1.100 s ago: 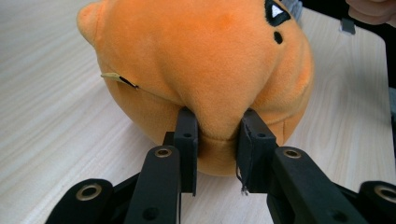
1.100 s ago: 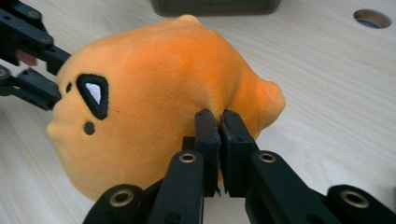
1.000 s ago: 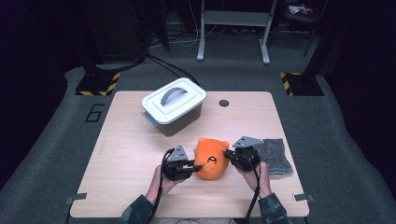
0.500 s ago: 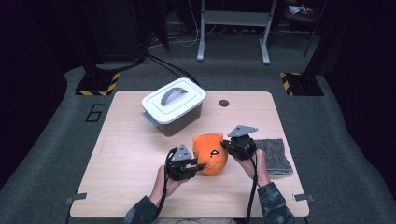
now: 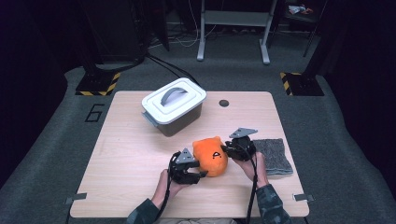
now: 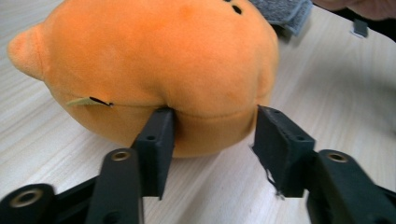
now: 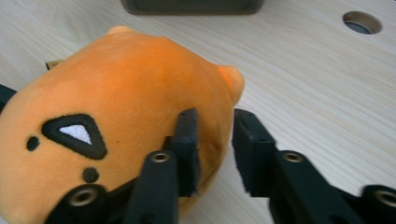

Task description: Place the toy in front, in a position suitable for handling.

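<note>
Orange plush toy (image 5: 211, 156) sits on the bench (image 5: 130, 158) between the two grippers, in front of the lidded white box (image 5: 173, 105), with a grey cloth (image 5: 273, 155) off past the right gripper.

Left gripper (image 6: 212, 133): jaws spread wide at the plush's lower edge. One jaw presses into the seam, the other stands just beside the fabric, with a bulge of plush between them. Released, not yet clamped.

Right gripper (image 7: 215, 144): jaws closer together at the plush's other side, near the small ear (image 7: 232, 79). One jaw lies against the fabric, the other is just apart from it, with a thin fold of plush between. It looks like a light pinch at most; can't tell if it really grips.

The plush's embroidered face (image 7: 74, 135) is up, toward the right gripper's camera.

Progress: early. Both grippers are placed on opposite sides of the toy, approach done. Firm grasp still to come, at least on the left side. Toy rests on the bench, not lifted. Box lid is on, handle untouched. If the toy goes in the box, opening and placing are all left.
</note>
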A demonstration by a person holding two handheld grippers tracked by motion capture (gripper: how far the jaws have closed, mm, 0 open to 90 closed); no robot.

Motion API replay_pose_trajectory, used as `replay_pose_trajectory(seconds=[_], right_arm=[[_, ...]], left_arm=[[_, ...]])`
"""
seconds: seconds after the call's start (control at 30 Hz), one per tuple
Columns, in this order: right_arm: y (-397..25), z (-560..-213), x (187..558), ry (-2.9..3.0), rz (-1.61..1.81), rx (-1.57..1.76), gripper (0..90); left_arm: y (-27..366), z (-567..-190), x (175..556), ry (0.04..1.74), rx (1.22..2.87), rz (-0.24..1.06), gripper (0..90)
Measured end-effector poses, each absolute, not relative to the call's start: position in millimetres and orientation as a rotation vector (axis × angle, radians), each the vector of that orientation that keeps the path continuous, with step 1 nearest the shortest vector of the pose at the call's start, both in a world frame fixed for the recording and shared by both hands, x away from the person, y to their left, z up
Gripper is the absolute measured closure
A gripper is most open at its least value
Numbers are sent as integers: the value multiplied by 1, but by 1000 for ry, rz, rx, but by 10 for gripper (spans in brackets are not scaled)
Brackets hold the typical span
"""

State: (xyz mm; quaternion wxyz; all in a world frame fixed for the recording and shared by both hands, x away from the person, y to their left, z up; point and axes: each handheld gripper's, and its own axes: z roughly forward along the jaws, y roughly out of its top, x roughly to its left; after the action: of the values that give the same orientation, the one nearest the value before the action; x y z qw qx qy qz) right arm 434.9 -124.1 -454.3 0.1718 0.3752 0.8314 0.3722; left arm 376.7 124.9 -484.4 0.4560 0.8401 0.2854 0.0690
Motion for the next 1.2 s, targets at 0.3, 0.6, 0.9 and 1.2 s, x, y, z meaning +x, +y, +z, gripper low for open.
replay_pose_trajectory(seconds=[0.3,0.6,0.9,1.2], right_arm=[[-139,-444,420,2298,1109,1145,364],[-135,-440,390,2296,1112,1211,148],[-118,-450,372,2330,1109,1209,136],[-107,-466,379,2381,1087,1201,278]], left_arm=[[148,-461,389,731,2012,217,306],[153,-459,427,787,2034,199,224],[148,-460,459,813,2053,128,205],[142,-471,463,792,2074,-11,371]])
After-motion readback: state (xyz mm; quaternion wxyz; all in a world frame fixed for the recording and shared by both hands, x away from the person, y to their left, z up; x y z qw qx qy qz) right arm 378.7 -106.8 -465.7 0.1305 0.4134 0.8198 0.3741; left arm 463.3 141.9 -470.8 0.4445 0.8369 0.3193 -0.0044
